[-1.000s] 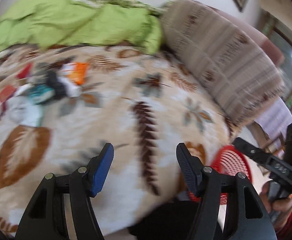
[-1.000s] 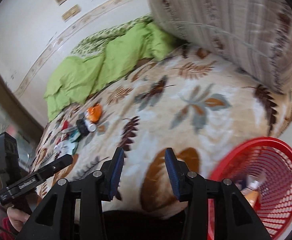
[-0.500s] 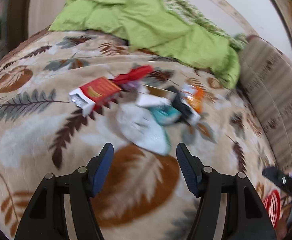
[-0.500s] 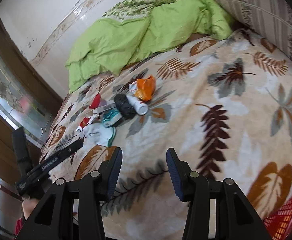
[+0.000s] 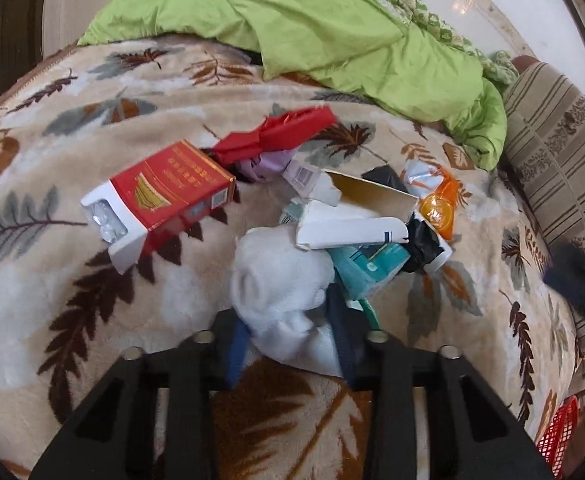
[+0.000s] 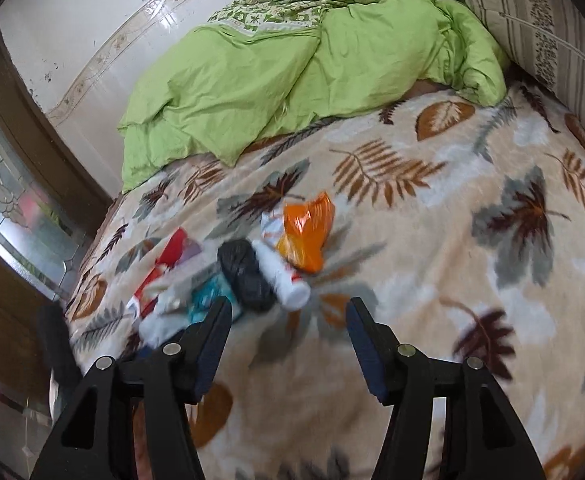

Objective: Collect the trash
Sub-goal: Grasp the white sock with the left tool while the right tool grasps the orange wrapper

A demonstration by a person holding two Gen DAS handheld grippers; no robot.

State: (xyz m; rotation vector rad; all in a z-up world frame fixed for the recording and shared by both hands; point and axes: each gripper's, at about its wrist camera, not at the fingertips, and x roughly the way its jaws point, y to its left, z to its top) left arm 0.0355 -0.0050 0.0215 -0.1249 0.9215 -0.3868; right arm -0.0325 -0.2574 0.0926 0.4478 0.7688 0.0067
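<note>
A pile of trash lies on the leaf-patterned blanket. My left gripper has its jaws around a crumpled white wad; the fingers look still apart. Beyond it lie a red and white box, a red wrapper, a white carton, a teal packet, a black bag and an orange wrapper. My right gripper is open and empty, just short of a white tube, the black bag and the orange wrapper.
A green quilt is bunched at the far side of the bed. A striped brown cushion lies at the right. A red basket's rim shows at the lower right of the left wrist view. A door frame stands left.
Both grippers swung away from the red basket toward the trash pile. My left gripper moved forward until the white wad sits between its fingers. My right gripper came closer to the tube.
</note>
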